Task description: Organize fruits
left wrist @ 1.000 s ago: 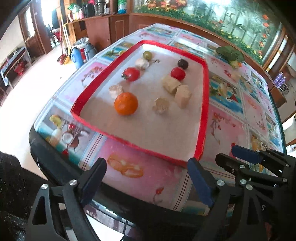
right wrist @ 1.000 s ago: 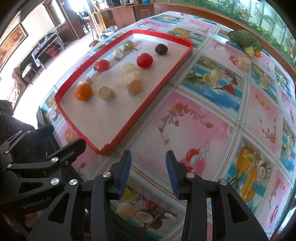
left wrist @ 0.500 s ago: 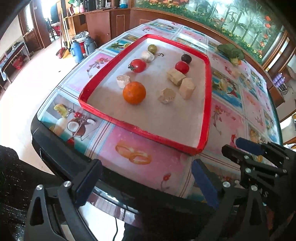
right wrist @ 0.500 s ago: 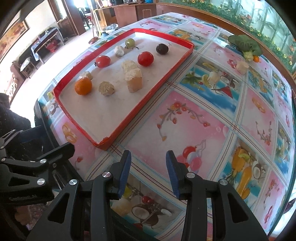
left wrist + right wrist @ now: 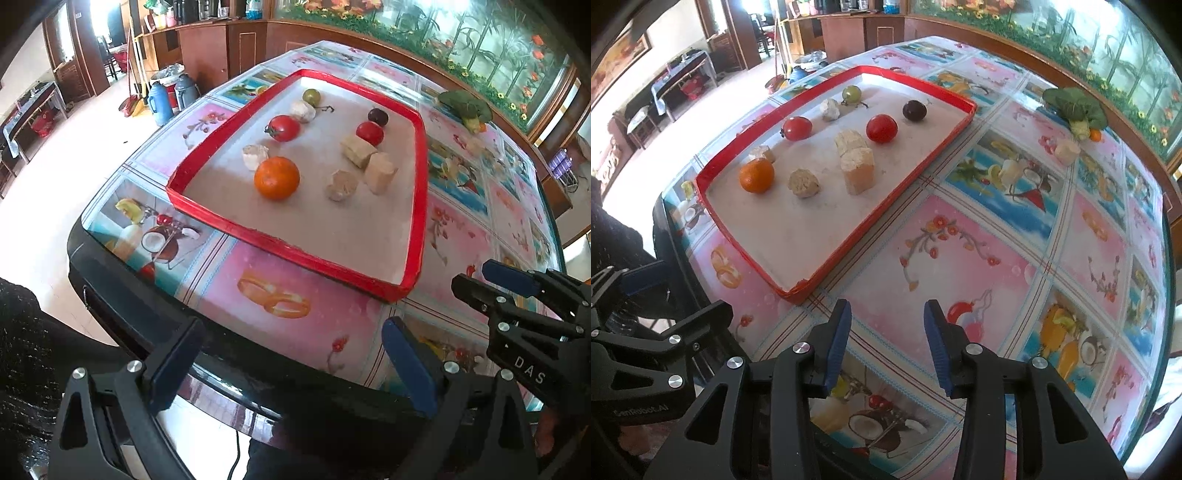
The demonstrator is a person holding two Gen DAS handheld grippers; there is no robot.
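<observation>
My left tongs (image 5: 291,365) gape wide and empty over the glossy bench (image 5: 258,295) edge; my right tongs (image 5: 886,343) stand parted, empty. Ahead, the red-rimmed tray (image 5: 419,177) holds a round orange (image 5: 276,178), smooth tomatoes (image 5: 283,127), and rough beige blocks (image 5: 379,172).

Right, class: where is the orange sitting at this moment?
The orange lies inside the red tray, toward its near left end in both wrist views, just in front of a small pale chunk.
</observation>
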